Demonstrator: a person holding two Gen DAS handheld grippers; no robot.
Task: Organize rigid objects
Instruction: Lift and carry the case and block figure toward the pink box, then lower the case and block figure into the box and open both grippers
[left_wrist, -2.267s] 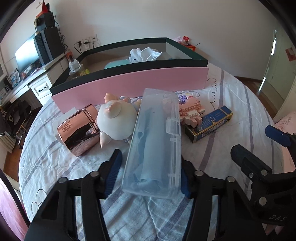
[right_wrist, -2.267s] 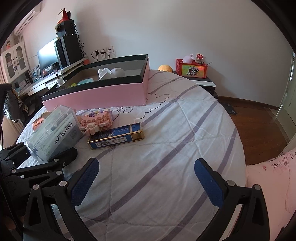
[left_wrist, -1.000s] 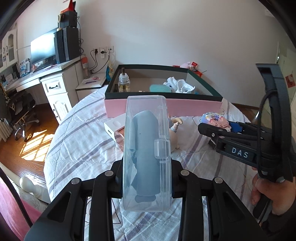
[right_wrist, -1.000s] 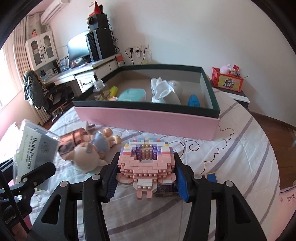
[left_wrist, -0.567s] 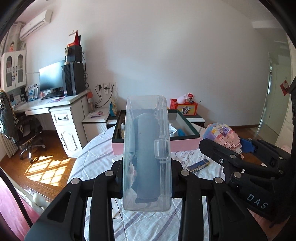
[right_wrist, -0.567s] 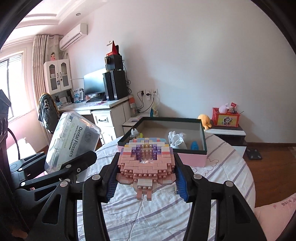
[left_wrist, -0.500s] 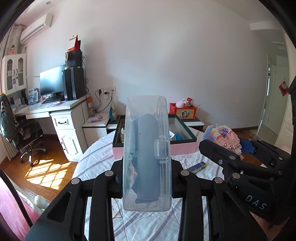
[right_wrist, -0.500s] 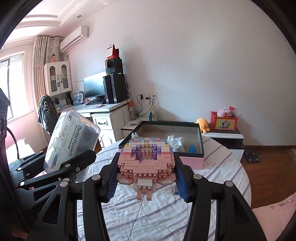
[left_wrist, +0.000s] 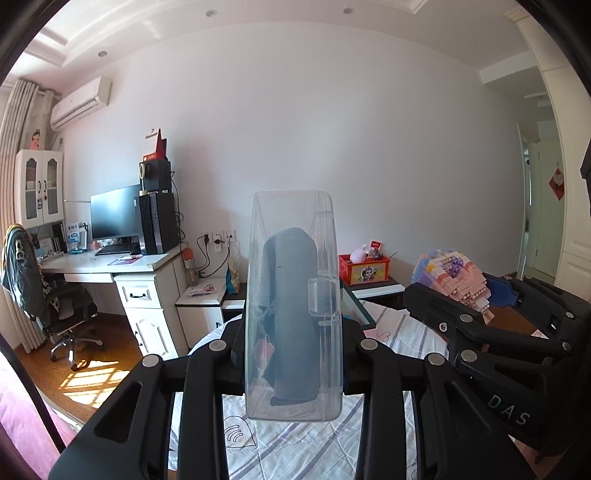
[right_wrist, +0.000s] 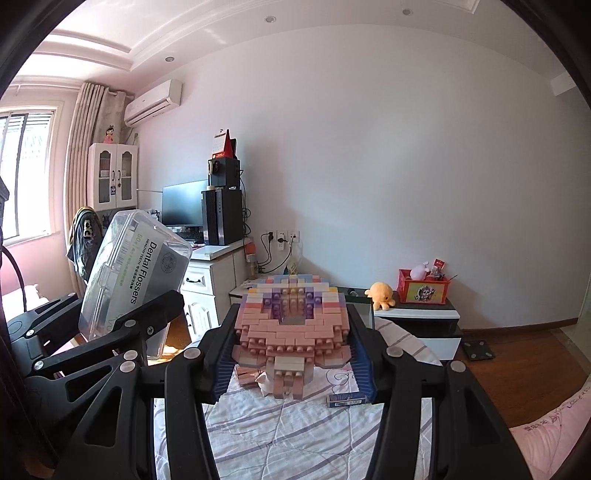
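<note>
Clear plastic fills the middle of our left wrist view: the floss case (left_wrist: 293, 306), see-through with a grey-blue packet inside, stands upright between the jaws of our left gripper (left_wrist: 293, 354), which pinch it on both long sides near its lower half. From the right wrist view we read "Dental Flossers" on the same case (right_wrist: 135, 275), tilted and held up at the left edge. Our right gripper (right_wrist: 293, 350) has its jaws closed on the brick model (right_wrist: 293, 317), a pink block figure with purple and pastel rows on top, clamped flat between the blue pads (right_wrist: 225, 365). In the left view this model (left_wrist: 452, 278) shows at the right, gripped by the black fingers. Both things are held in the air above the striped bedspread (right_wrist: 288, 435). Below the model a small blue box (right_wrist: 347, 400) lies on the cloth. Beyond the case we see only a corner of the dark-rimmed pink box (left_wrist: 360, 314). Further back stand a white desk (left_wrist: 110, 266) with a monitor (left_wrist: 114, 212), and a red organizer (right_wrist: 424, 288) beside a yellow plush toy (right_wrist: 380, 293).
</note>
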